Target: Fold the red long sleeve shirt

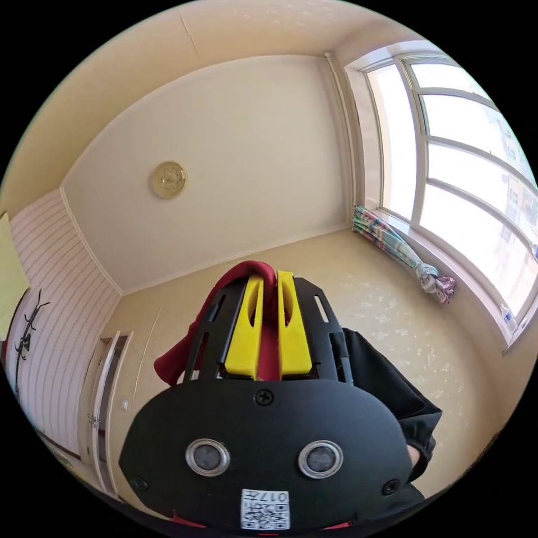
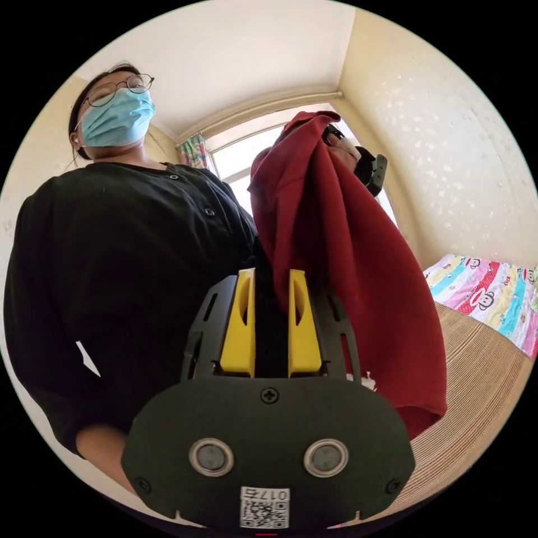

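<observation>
Left gripper view looks up at the ceiling, and the left gripper has its yellow jaws pinched on a bunched fold of the red long sleeve shirt, lifted high, likely so the cloth hangs free. Toward one o'clock in the right gripper view, the shirt drapes down to the right gripper; those jaws stand slightly apart with cloth between, apparently nipping its edge.

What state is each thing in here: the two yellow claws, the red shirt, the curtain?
Left gripper: shut on the red shirt.
Right gripper: jaws apart, red cloth between them; grip unclear.
Red shirt: held up, hanging bunched, not folded.
Curtain: gathered and tied in a knot.
</observation>
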### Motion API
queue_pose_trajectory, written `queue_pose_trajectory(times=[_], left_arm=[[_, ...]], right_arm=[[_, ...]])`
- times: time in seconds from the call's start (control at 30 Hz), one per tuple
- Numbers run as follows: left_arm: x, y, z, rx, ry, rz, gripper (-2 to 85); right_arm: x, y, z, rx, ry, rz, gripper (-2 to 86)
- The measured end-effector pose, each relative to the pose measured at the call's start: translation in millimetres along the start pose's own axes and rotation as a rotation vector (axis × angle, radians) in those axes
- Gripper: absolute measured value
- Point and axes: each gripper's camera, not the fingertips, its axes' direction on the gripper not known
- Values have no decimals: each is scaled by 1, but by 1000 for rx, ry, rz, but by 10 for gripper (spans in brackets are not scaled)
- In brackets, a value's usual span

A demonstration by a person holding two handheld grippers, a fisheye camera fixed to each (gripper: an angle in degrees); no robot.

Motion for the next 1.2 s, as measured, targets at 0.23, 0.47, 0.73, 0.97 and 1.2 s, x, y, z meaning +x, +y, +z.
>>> queue_pose_trajectory(times=[0.23,0.47,0.73,0.97,1.2], left_arm=[[-9,-11,25,-73,-211,-61,48],[16,7,53,-283,-931,-185,46],[17,68,81,-501,-1440,-223,27],[-53,130,160,-671,-1508,-145,6],[-23,111,241,-457,-1637,245,4]], right_arm=[[-16,-26,14,-126,643,69,35],[-55,-98,-11,34,1367,155,26],[-120,-169,60,279,1612,-50,25],[-176,-217,119,531,1741,-399,26],[-208,-233,114,522,1682,-529,27]])
